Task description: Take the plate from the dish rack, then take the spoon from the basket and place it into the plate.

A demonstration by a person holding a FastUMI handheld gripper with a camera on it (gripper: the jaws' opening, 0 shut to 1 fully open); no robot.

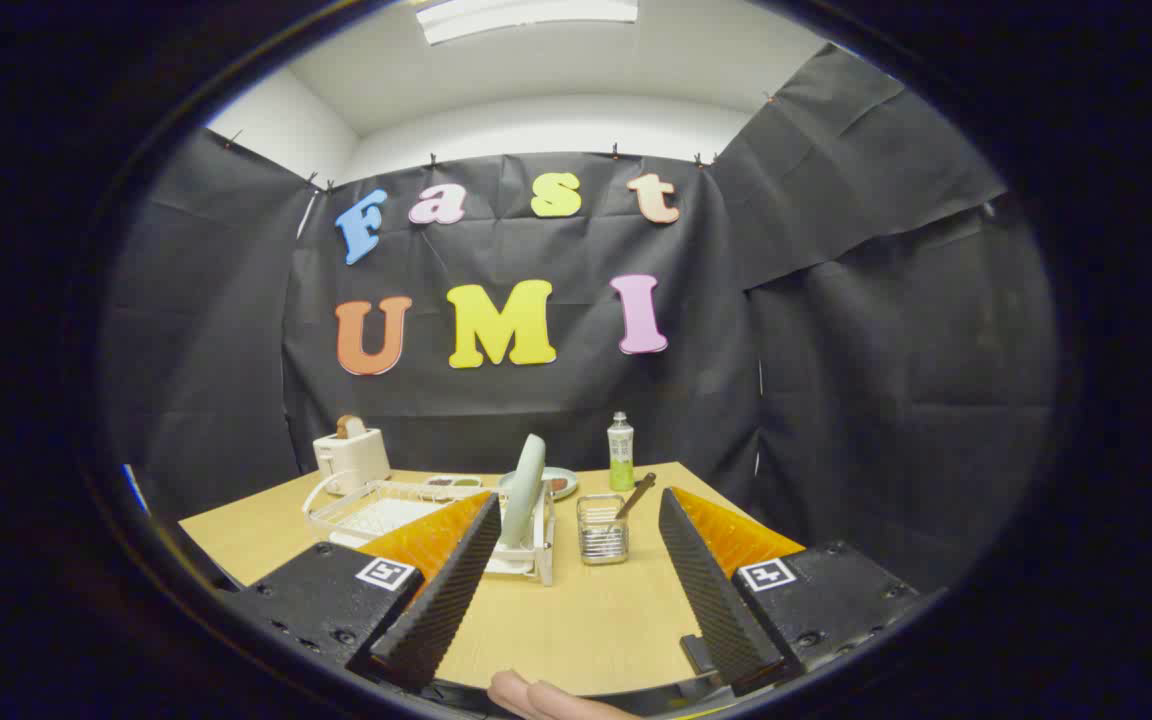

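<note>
The gripper (576, 570) gapes wide, holding nothing. At eleven o'clock beyond its fingers the plate (523, 490) stands upright in the dish rack (376, 510); at twelve, the spoon (635, 495) leans in the basket (603, 530) on the counter (576, 630). First step pending: advance and straddle the plate's rim.

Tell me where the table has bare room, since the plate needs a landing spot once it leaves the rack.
The gripper is open, fingers apart, nothing between them. Bare table lies between the fingers, nearer than the dish rack and basket. Further back it is crowded: the plate upright in the rack, spoon in the basket, toaster, bottle.
</note>
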